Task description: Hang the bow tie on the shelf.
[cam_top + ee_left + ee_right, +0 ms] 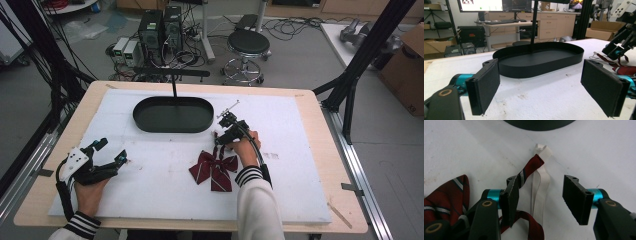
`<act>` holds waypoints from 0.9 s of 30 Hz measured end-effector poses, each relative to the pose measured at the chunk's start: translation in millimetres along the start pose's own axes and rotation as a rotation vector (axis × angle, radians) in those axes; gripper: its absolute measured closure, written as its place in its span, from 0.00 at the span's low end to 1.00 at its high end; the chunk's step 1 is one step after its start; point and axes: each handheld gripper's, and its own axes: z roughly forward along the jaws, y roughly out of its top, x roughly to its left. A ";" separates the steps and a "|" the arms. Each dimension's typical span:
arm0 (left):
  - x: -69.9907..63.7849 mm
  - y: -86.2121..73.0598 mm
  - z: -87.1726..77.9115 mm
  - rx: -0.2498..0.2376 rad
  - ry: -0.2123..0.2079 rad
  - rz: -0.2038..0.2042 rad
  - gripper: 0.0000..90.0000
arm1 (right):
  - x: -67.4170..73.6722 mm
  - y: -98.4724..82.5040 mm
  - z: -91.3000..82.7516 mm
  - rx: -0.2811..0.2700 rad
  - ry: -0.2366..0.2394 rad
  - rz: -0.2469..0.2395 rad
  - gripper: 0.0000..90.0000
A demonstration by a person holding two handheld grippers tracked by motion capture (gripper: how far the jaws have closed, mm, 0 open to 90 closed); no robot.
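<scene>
I see the counter (pixel 310 150) under its white sheet, with the black oval tray (pixel 173 115) standing empty toward the far edge, at the middle. My guess is the bow tie (pixel 214 170) belongs in it; it lies flat nearer the near edge, right of centre, its strap (pixel 539 185) running toward the tray. My left hand-held gripper (pixel 102 157) hovers near the left edge, jaws wide apart, holding nothing. My right hand-held gripper (pixel 540 197) is low over the strap, jaws apart; the red striped band crosses the left jaw while the white elastic lies in the gap. The risk, as I judge it: if I close now I may catch only the thin elastic or one band, and the heavier bow could swing, slip free, or drag across the sheet and snag the tray's rim.
</scene>
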 end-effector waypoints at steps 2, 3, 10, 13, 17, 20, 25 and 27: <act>0.0 0.0 0.1 -0.001 0.000 -0.002 0.18 | 0.5 0.4 1.3 0.013 -0.002 -0.006 0.56; 0.0 0.0 0.1 -0.001 0.000 -0.002 0.18 | 0.6 0.7 1.9 0.013 -0.004 -0.005 0.57; 0.2 0.0 -0.1 0.000 -0.001 -0.002 0.18 | 1.5 1.7 4.1 0.026 -0.002 -0.013 0.65; 0.1 0.0 0.0 -0.001 0.000 -0.002 0.18 | 1.4 2.0 4.6 0.032 -0.003 -0.015 0.67; 0.2 -0.1 0.0 -0.002 0.000 -0.002 0.18 | 0.6 1.9 6.4 0.043 -0.005 -0.015 0.68; 0.3 0.0 -0.1 0.000 -0.001 -0.002 0.18 | -0.1 2.0 7.5 0.049 -0.003 -0.016 0.69; 0.0 -0.1 0.3 -0.005 0.000 -0.007 0.18 | -1.0 2.0 6.3 0.042 -0.008 -0.011 0.70; 0.2 -0.1 0.1 -0.003 0.000 -0.006 0.18 | -1.7 1.5 5.4 0.044 -0.010 -0.013 0.69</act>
